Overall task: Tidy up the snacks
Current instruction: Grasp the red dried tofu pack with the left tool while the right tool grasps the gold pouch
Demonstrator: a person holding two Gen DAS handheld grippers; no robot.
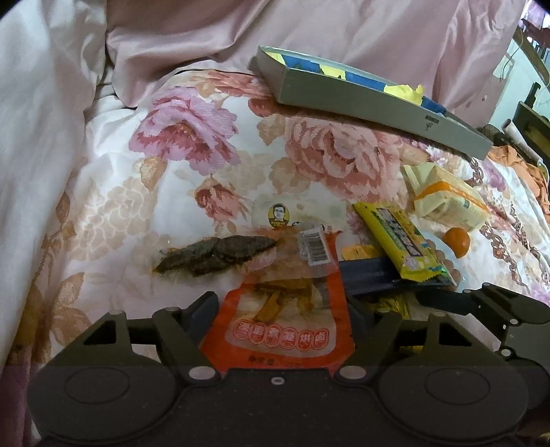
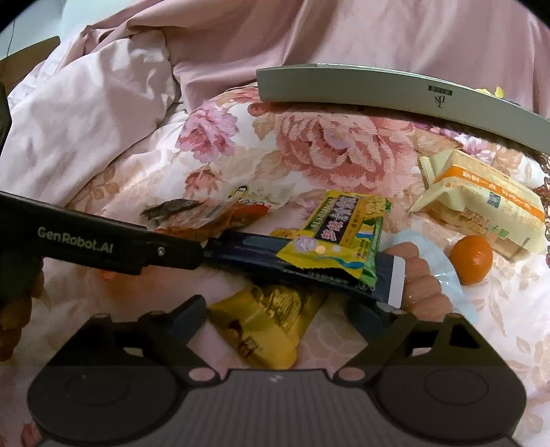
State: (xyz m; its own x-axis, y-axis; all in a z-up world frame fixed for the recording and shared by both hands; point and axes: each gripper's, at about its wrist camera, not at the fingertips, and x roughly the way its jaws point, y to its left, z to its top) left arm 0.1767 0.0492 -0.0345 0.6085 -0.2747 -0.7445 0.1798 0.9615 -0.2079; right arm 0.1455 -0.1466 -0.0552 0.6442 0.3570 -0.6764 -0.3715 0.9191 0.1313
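The left gripper (image 1: 282,304) hung low over a bed, its fingers partly open astride an orange-red packet (image 1: 278,323) without visibly pressing on it. The packet's long axis ran from 6 to 12 o'clock in the left wrist view, with the printed end nearest the camera and the clear end with a barcode pointing to 12. Just past that end, toward 10 o'clock, lay a dark dried snack (image 1: 216,254), stretched from 8 to 2 o'clock. The right gripper (image 2: 278,311) also stood open, with a gold packet (image 2: 264,326) lying loose between its fingers, its long axis running from 5 to 11 o'clock. Beyond it, a dark blue packet (image 2: 247,251) ran from 9 to 4 o'clock, with a yellow-green packet (image 2: 343,233) lying across it. At 3 o'clock sat a small orange fruit (image 2: 471,258), with a cream-and-orange packet (image 2: 481,206) just behind it. A long grey box (image 2: 378,91) lay at 1 o'clock, resting on the floral quilt (image 1: 113,206) that carried everything. A pink duvet (image 1: 309,31) was bunched up behind it. At 2 o'clock in the left wrist view, dim furniture showed, too small to make out.
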